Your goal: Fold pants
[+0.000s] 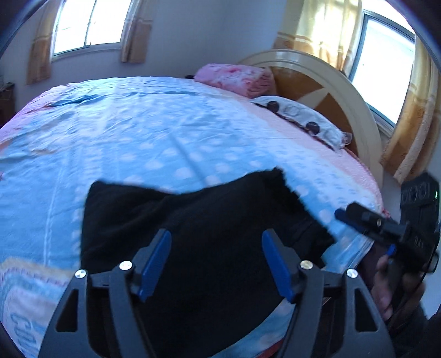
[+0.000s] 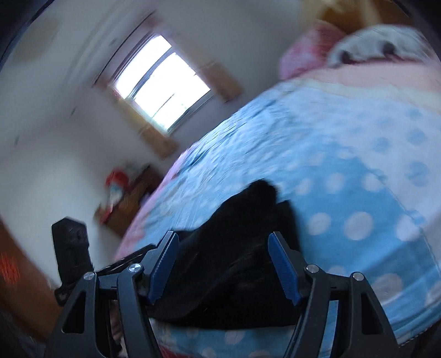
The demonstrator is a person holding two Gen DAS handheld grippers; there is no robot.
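Note:
The black pants (image 1: 206,214) lie as a bunched, folded heap on the blue dotted bedspread (image 1: 137,132), near the bed's front edge. My left gripper (image 1: 217,234) hovers over them, its blue pads wide apart and open, with no cloth pinched between them. To the right, a hand (image 1: 386,278) holds my right gripper (image 1: 366,220) beside the heap's right end. In the blurred right wrist view, the right gripper (image 2: 223,235) is open above the pants (image 2: 242,261), with nothing gripped. The left gripper's black body (image 2: 70,247) shows at the left.
A pink folded blanket (image 1: 234,78) and a white pillow with dark spots (image 1: 300,118) lie against the curved headboard (image 1: 344,93). Curtained windows (image 1: 88,24) are behind the bed. A wooden cabinet (image 2: 129,198) stands by the bed's far side.

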